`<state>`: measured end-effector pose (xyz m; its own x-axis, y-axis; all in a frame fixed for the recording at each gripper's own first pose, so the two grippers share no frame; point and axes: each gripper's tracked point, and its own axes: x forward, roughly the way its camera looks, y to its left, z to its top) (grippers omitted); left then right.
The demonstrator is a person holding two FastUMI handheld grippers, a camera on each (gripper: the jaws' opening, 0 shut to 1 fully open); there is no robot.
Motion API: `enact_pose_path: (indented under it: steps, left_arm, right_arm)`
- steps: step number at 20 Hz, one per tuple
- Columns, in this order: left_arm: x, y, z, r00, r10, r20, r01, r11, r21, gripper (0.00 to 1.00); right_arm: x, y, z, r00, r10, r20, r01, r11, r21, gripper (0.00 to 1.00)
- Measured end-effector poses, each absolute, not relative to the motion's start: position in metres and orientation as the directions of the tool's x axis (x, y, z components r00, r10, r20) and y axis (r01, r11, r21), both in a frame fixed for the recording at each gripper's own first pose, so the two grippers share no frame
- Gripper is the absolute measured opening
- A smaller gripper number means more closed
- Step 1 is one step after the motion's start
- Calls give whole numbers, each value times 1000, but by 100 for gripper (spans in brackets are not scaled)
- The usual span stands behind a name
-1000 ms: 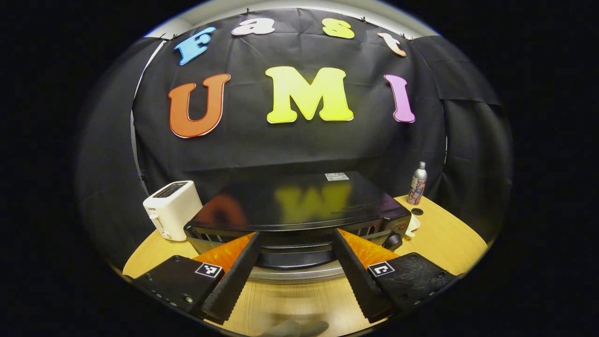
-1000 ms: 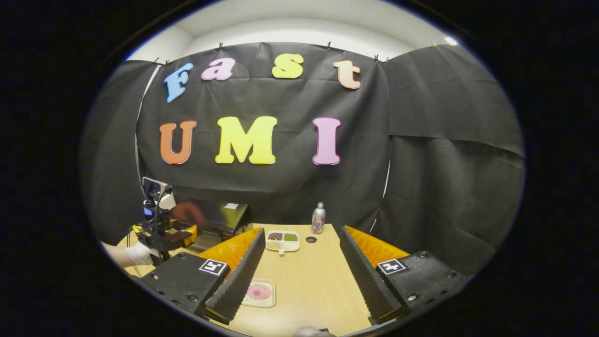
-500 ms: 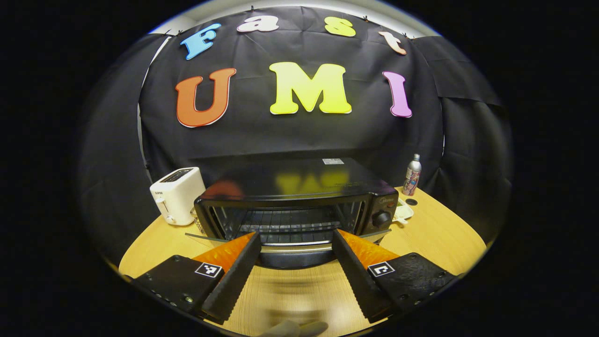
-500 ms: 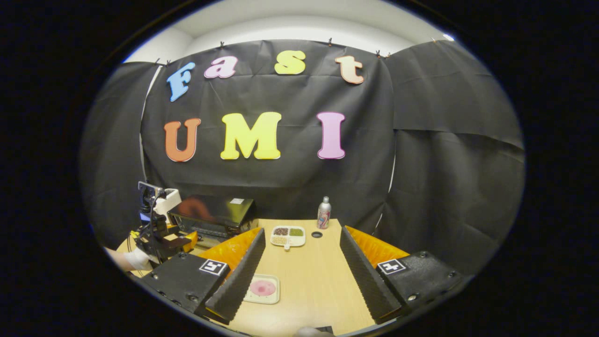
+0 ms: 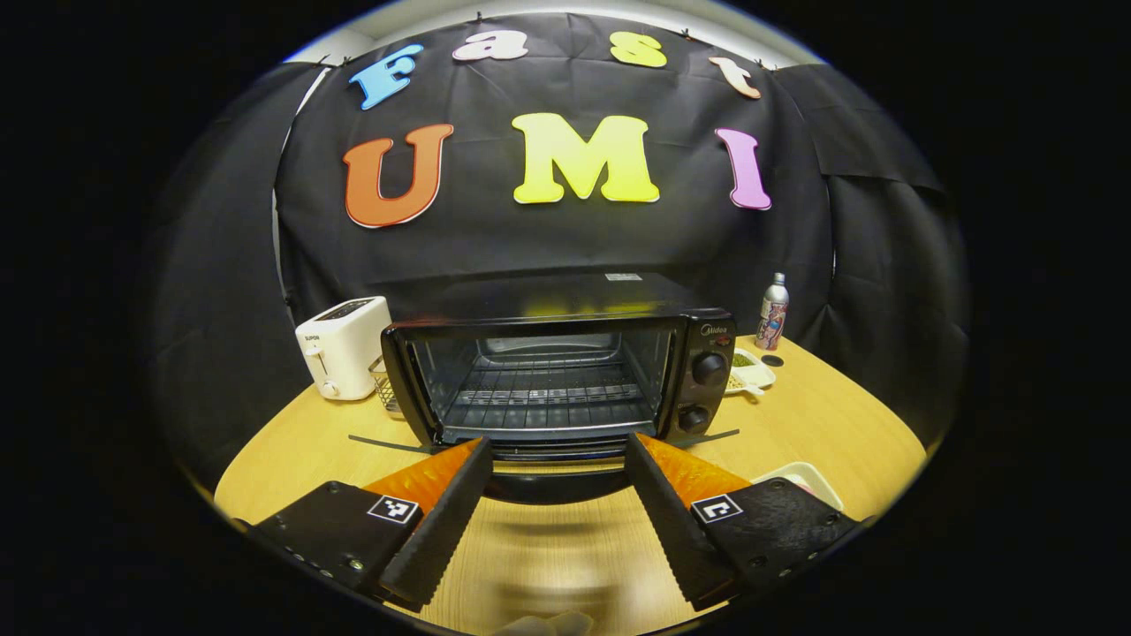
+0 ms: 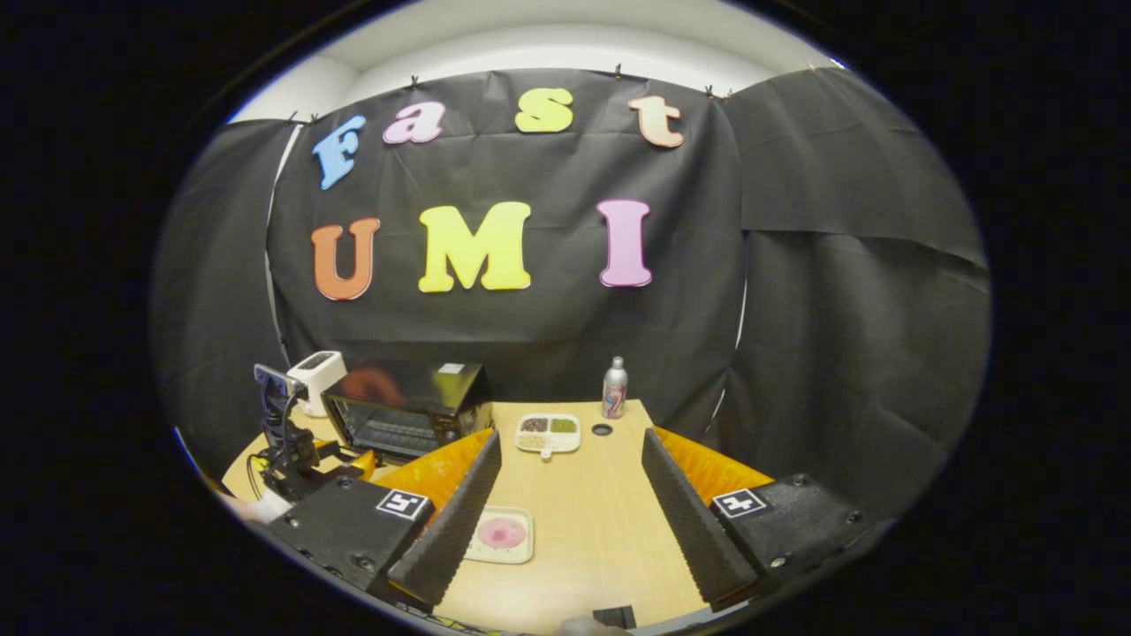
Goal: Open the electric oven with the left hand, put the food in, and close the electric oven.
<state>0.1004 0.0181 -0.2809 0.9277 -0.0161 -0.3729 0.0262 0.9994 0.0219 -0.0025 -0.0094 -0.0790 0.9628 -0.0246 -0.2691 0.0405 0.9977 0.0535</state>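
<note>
The black electric oven (image 5: 548, 371) stands in front of me in the left gripper view, with its wire rack showing inside. Its door (image 5: 548, 484) hangs down flat, the front edge lying between the fingers of my left gripper (image 5: 557, 442). That gripper is open and presses on nothing. In the right gripper view the oven (image 6: 406, 408) is at the far left, with the left gripper (image 6: 305, 450) in front of it. A cream tray with pink round food (image 6: 501, 533) lies on the table beside my right gripper (image 6: 567, 437), which is open and empty.
A white toaster (image 5: 345, 344) stands left of the oven. A sectioned dish of grains (image 6: 548, 433), a small bottle (image 6: 614, 389) and a black ring (image 6: 602, 429) sit at the back of the wooden table (image 6: 601, 521). The food tray's corner (image 5: 800, 480) shows right of the left gripper.
The oven door has swung from shut to fully down, and my left gripper has dropped and drawn back with it. The right gripper has barely shifted.
</note>
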Motion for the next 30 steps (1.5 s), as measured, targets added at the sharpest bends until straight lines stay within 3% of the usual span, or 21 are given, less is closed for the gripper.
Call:
enact_pose_path:
  steps: [14, 22, 24, 25, 26, 30]
  left_arm:
    - [61, 14, -332, 876, -34, -481, 30, 999, -17, 96]
    - [40, 8, -398, 780, -45, -624, 12, 998, -58, 95]
    - [42, 9, -396, 789, -45, -612, 14, 998, -55, 96]
    - [44, 10, -394, 794, -45, -606, 19, 999, -50, 85]
    - [44, 9, -395, 793, -44, -607, 19, 999, -47, 95]
    - [43, 13, -384, 810, -44, -585, 14, 998, -56, 98]
  right_arm:
    - [-16, 0, -99, 948, -15, -317, 29, 999, 39, 98]
    - [-24, -3, -112, 939, -26, -344, 35, 999, 21, 98]
    - [-24, -4, -119, 933, -27, -358, 33, 999, 10, 98]
    - [-24, -6, -119, 933, -29, -359, 34, 999, 7, 99]
    - [-23, -7, -120, 933, -33, -359, 38, 999, 8, 99]
    - [-17, -10, -134, 927, -36, -373, 42, 999, 8, 99]
